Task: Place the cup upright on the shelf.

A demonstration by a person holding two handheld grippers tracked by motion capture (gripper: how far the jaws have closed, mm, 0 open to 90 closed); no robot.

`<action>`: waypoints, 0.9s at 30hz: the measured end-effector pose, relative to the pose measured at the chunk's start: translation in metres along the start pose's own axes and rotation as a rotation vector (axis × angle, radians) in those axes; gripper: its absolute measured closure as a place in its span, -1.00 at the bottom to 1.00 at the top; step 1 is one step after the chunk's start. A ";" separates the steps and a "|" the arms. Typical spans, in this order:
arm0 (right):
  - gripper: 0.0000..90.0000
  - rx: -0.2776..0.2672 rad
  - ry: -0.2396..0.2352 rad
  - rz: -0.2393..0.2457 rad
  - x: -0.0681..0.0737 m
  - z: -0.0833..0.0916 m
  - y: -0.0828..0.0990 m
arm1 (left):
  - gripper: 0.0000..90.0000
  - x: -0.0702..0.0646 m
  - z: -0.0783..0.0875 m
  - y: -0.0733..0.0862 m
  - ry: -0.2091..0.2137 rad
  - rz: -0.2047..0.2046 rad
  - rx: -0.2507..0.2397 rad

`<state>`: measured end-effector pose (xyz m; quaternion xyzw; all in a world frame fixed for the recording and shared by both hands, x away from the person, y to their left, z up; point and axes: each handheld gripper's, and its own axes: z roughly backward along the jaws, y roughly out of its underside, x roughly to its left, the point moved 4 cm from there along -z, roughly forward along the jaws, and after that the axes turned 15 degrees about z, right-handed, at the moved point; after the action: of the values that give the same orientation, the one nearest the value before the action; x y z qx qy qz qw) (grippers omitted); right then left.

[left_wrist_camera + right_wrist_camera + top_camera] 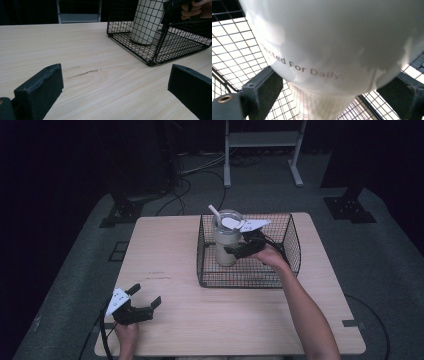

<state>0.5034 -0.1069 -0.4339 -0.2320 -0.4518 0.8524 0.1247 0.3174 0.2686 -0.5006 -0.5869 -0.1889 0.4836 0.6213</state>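
While the right gripper (239,249) sets its fingers (263,87) around the upright tumbler (226,240), seemingly touching both sides, inside the wire basket (292,251) far right, the left gripper (142,301) gapes empty over the near-left tabletop (170,265), well apart.

We find the table (165,250) bare across its left and near parts, giving free passage there. The wire basket (292,245) stands at the far right; its walls bar sideways entry, and access is from above. Inside, the tumbler (226,245) fills the left end with its straw (215,213) rising above the rim. The right gripper (235,249) and hand (270,256) take up the middle.
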 end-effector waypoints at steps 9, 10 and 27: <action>-0.82 0.016 -0.010 -0.012 0.000 0.019 -0.001 | -1.00 0.000 0.000 0.000 -0.001 -0.002 0.000; -0.82 0.025 -0.015 -0.016 0.000 0.021 -0.001 | -1.00 0.000 0.000 0.000 -0.001 -0.002 0.000; -0.82 0.052 0.001 -0.032 0.001 0.056 -0.008 | -1.00 -0.001 0.000 0.001 -0.003 -0.005 0.001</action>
<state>0.4747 -0.1418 -0.4007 -0.2221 -0.4330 0.8616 0.1446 0.3168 0.2679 -0.5008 -0.5854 -0.1911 0.4830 0.6225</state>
